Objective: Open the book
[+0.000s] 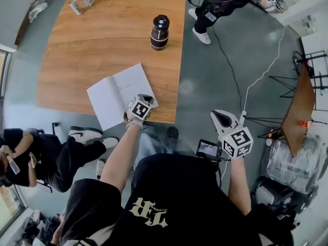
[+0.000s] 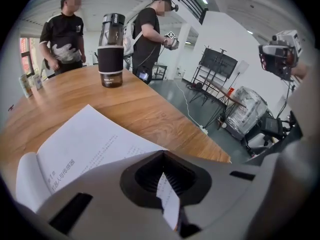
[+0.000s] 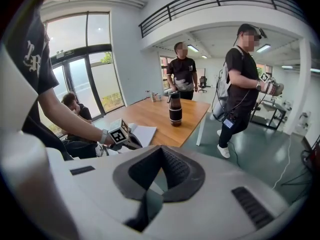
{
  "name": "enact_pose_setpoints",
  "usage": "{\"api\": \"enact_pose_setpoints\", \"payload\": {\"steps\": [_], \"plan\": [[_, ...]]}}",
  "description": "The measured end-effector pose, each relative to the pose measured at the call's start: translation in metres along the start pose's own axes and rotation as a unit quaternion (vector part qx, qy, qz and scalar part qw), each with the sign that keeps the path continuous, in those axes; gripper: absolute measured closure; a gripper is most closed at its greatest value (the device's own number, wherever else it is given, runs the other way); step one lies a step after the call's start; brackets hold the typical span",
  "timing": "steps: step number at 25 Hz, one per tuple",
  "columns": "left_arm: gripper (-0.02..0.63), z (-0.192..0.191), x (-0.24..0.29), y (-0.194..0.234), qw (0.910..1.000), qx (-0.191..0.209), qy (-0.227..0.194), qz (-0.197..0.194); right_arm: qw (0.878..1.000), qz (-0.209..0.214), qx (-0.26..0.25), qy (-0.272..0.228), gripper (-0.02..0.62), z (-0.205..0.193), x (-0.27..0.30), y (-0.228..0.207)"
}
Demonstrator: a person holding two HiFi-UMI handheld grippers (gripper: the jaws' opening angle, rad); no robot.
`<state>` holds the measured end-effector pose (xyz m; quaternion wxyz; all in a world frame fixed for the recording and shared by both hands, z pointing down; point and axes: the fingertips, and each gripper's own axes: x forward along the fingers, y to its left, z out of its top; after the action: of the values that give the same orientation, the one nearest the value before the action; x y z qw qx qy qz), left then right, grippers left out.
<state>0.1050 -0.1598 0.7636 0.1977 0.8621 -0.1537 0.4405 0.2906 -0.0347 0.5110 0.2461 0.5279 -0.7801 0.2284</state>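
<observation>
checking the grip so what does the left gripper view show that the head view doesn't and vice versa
Left gripper view only: a page pinched by the shut left gripper, and print on the book. Head view only: the book's whole open spread at the near edge of the table, and a seated person. Both: book, bottle, table.
</observation>
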Motion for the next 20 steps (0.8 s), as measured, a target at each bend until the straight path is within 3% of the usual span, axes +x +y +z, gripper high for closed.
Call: {"api": "enact_pose_setpoints", "payload": {"steps": [9,20], "plan": [[0.598,-0.005,0.008,-0.003,0.9990,0.034,0.024,-0.013,1.000,0.003,0.001,0.012,0.606,-0.001,0.013,0.013],[0.598,-0.041,-0.028,0.039,0.9954,0.009,0.076,0.058,0.998,0.051,-0.013,0.023,0.606,0.005,0.056,0.028]]}}
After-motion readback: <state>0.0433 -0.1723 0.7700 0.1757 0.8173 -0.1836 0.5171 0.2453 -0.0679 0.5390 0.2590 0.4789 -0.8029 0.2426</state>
